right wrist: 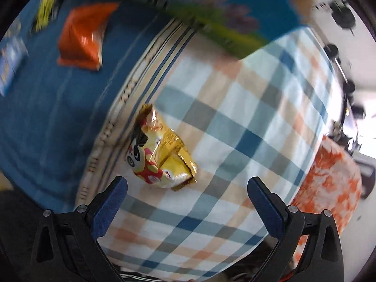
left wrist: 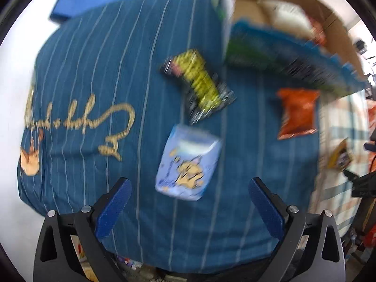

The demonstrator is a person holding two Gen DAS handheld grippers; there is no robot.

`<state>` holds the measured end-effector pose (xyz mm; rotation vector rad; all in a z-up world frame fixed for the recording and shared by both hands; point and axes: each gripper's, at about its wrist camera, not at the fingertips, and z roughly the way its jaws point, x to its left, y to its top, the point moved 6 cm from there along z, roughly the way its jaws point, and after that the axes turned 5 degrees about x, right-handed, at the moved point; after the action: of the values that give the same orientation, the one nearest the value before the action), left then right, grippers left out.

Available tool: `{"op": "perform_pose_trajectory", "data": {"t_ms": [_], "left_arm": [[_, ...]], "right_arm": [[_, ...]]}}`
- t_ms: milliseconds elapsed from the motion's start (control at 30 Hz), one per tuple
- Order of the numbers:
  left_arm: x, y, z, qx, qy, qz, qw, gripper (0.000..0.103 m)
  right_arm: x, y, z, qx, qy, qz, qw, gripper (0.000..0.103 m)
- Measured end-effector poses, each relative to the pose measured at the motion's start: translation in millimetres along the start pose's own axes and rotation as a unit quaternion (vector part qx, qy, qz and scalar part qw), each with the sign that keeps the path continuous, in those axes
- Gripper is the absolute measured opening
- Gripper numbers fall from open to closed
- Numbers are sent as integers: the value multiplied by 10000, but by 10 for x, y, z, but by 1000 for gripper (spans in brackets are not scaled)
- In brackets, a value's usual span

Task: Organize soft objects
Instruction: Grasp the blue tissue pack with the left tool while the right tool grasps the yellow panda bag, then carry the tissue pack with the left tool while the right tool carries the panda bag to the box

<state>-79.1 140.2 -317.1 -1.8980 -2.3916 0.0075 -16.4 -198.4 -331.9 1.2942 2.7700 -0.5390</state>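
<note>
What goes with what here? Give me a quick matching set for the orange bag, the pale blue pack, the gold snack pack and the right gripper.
Things:
1. orange bag
2. pale blue pack
3. gold snack pack
4. right gripper

Place or state:
A. lies on the checked cloth
B. open, nothing between its fingers
C. on the blue striped cloth, just ahead of the left gripper
D. on the blue striped cloth, near its edge by the checked cloth

Pairs: 1-D, 2-C, 3-A, 4-B
</note>
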Motion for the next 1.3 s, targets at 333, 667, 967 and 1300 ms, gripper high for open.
{"op": "perform_pose_trajectory", "data": {"t_ms": [333,667,967,1300], "left_arm": [[26,-53,833,925,147,175,9955,102],[-203,-139,1032,1114,-254,133,9934,66],[-709,-361,745,898,-554,256,9941,60],[-1323,-521,682,911,-654,612,9918,60]], "right_arm": [[-12,127,325,237,869,786,9928,63],[-216,-175,546,949,3572,2791,8863,64],[-158,-145,185,89,2159,1768,9602,79],[356,35,103,-11,809,180,9966,68]]}}
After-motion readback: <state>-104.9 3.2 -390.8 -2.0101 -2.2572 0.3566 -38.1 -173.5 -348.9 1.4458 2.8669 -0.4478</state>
